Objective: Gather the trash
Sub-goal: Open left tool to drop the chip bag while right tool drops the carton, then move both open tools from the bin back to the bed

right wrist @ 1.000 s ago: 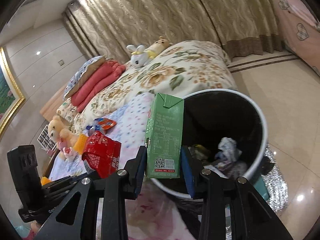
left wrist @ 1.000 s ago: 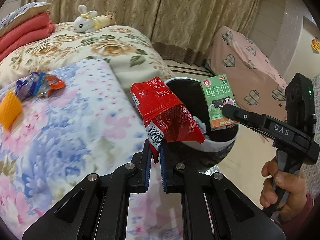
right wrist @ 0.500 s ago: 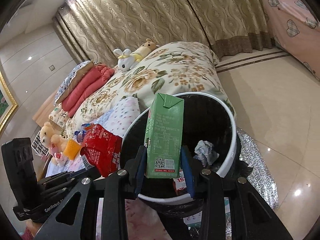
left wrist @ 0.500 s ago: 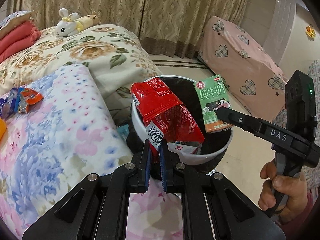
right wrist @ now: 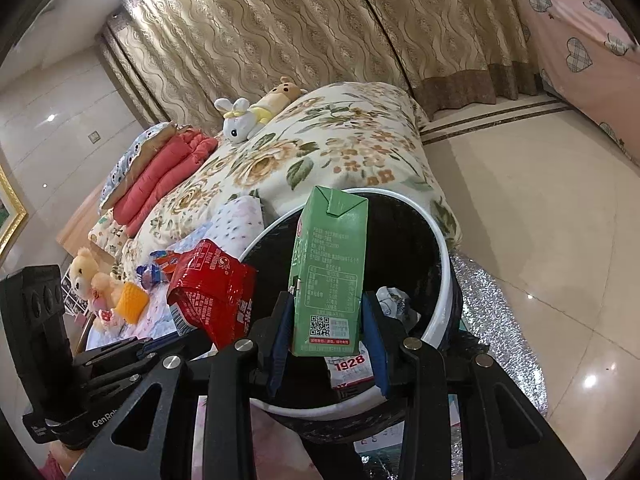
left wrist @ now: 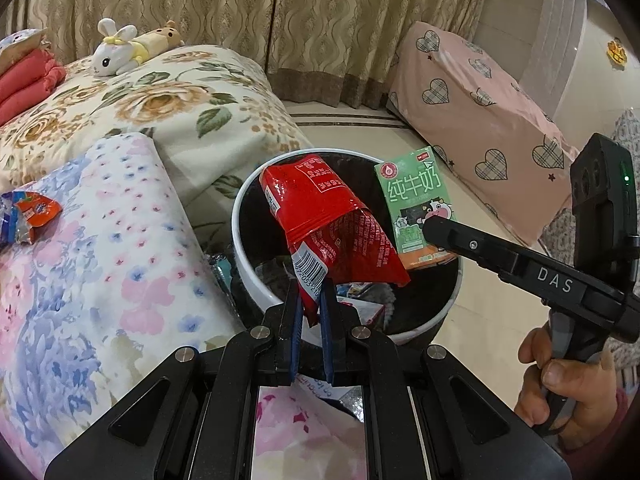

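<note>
Right now, both hands hover at the bin with trash pinched, nothing let go yet.

Left gripper (left wrist: 310, 312): fingers closed tight on the lower corner of a crinkled red foil snack bag (left wrist: 332, 228), which hangs over the near-left part of the bin's mouth.

Right gripper (right wrist: 326, 336): blue pads clamped on the two sides of a green paper milk carton (right wrist: 330, 276), held upright, its base low between the fingers, over the bin's near edge.

Bin: a round black waste bin with a white rim (left wrist: 240, 240) stands on the tiled floor just beside the bed; inside I can see crumpled paper and a printed packet, so some rubbish is already in.

Done so far, I'd judge: two pieces picked up and brought over the opening.

Left to do: release both so they fall inside, not onto the rim.

Still lying about: a torn blue-and-orange wrapper (left wrist: 28, 216) on the pastel flowered quilt (left wrist: 100, 260) to the far left, and in the right view an orange ridged thing (right wrist: 130, 302) near a teddy; whether that is trash I cannot tell.

Risk: the bag is light and floppy and may catch the rim.
</note>
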`<control>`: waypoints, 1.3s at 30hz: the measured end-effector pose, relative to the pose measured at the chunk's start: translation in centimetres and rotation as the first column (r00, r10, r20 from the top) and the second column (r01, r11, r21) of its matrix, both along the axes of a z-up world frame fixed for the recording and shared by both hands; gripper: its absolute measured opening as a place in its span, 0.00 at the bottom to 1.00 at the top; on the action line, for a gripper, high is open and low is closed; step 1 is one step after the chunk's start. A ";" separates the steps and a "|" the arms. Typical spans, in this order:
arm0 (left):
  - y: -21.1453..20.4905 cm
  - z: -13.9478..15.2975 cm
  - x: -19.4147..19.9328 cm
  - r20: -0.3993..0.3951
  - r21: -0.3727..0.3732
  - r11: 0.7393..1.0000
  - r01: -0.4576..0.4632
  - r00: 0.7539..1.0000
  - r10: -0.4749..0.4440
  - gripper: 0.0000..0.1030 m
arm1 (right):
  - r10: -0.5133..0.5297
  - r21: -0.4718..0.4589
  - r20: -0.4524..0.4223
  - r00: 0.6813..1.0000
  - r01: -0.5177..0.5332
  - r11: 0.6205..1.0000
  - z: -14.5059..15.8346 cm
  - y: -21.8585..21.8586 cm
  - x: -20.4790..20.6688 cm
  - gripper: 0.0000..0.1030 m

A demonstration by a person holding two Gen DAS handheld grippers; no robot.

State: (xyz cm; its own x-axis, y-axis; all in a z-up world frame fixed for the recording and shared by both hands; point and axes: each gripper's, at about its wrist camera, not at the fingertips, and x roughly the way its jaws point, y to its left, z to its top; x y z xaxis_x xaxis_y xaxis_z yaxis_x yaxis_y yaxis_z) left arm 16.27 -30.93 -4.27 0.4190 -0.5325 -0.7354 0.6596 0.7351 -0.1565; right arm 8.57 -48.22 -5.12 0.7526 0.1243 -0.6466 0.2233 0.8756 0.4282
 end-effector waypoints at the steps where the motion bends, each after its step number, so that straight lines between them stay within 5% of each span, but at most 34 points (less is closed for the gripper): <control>1: -0.1 0.0 0.1 -0.001 0.002 1.000 0.002 1.000 -0.002 0.07 | 0.000 -0.001 -0.003 1.000 0.000 1.000 0.0 0.0 0.1 0.34; 11: -0.9 -0.4 0.7 -0.014 0.014 1.000 0.022 1.000 -0.022 0.09 | -0.012 -0.001 -0.029 1.000 0.012 1.000 -0.5 -0.6 0.7 0.34; 16: -0.5 -0.3 0.7 -0.031 -0.004 1.000 0.000 1.000 0.000 0.41 | -0.024 0.017 -0.037 0.999 0.024 1.000 -0.8 -0.9 0.9 0.39; 18: 0.1 -0.3 0.5 -0.028 -0.019 1.000 -0.013 1.000 0.013 0.43 | -0.032 0.021 -0.039 0.999 0.033 0.999 -0.8 -1.0 0.9 0.40; 24: 2.6 -0.3 0.3 -0.034 -0.047 0.997 -0.066 0.997 0.064 0.46 | -0.038 0.011 -0.026 0.999 0.038 0.999 -0.4 -0.6 0.7 0.51; 29: 5.7 -1.0 0.5 -0.059 -0.053 0.988 -0.145 0.988 0.142 0.54 | -0.028 0.004 -0.005 1.000 0.028 1.000 0.1 0.5 0.8 0.69; 39: 13.2 -1.9 0.2 -0.087 -0.074 0.951 -0.299 0.952 0.292 0.60 | 0.078 -0.026 0.045 0.996 -0.077 0.997 1.7 6.0 2.1 0.82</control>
